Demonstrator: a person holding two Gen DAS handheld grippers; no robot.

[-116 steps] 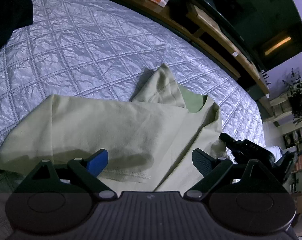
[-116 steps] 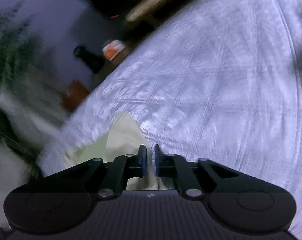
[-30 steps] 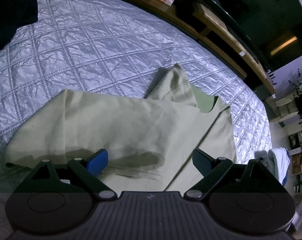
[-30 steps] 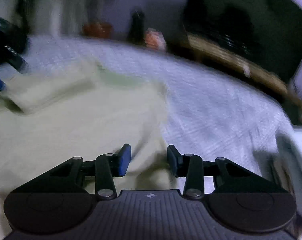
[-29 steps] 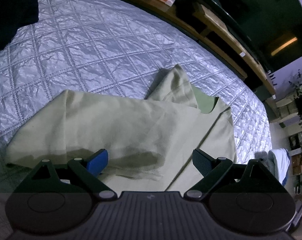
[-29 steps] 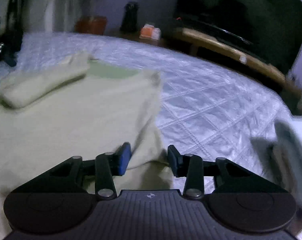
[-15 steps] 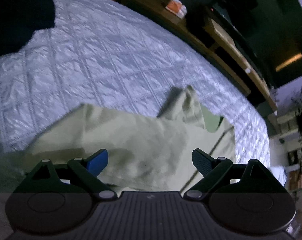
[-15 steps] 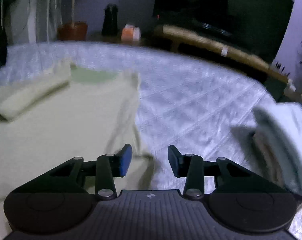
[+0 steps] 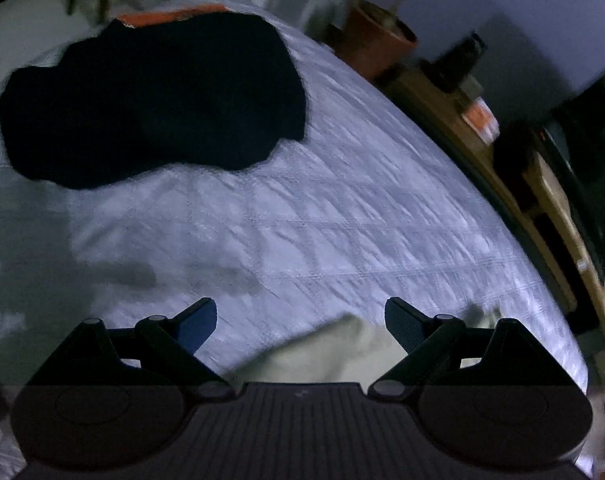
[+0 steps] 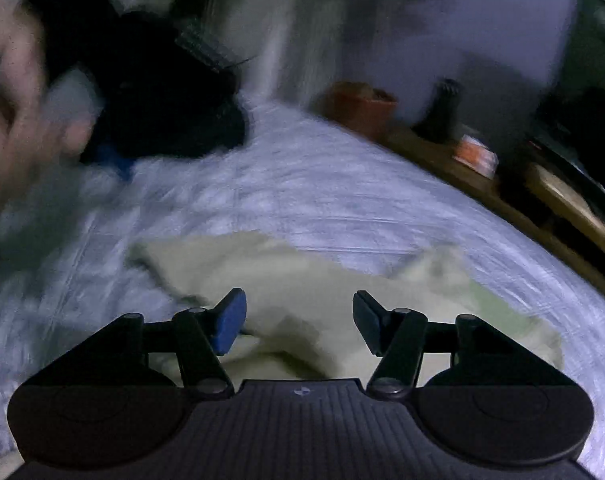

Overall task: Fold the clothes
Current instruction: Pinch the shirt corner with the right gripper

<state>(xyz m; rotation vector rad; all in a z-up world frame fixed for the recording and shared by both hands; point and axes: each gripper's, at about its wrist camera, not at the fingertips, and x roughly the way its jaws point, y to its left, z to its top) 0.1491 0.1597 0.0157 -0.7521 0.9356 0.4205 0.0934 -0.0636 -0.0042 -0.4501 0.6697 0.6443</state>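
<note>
Jaws spread wide and empty on both: left gripper (image 9: pixel 300 316) and right gripper (image 10: pixel 298 320) hover over the pale-green shirt (image 10: pixel 286 280), partly folded on the quilted bed (image 9: pixel 322 220). Risk: a hasty pinch could drag its loose layers apart.

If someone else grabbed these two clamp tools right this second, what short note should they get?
Left gripper: open, holding nothing, above the quilted silver-white bedspread.
Right gripper: open, empty, over the pale yellow-green shirt.
The shirt lies partly folded on the bedspread, lumpy; both views are blurred, so the exact fold is unclear.
A dark, crumpled garment sits further back on the bedspread, looking unfolded.
Left to do: probably finish and flatten the pale shirt, then fold the dark garment.
</note>
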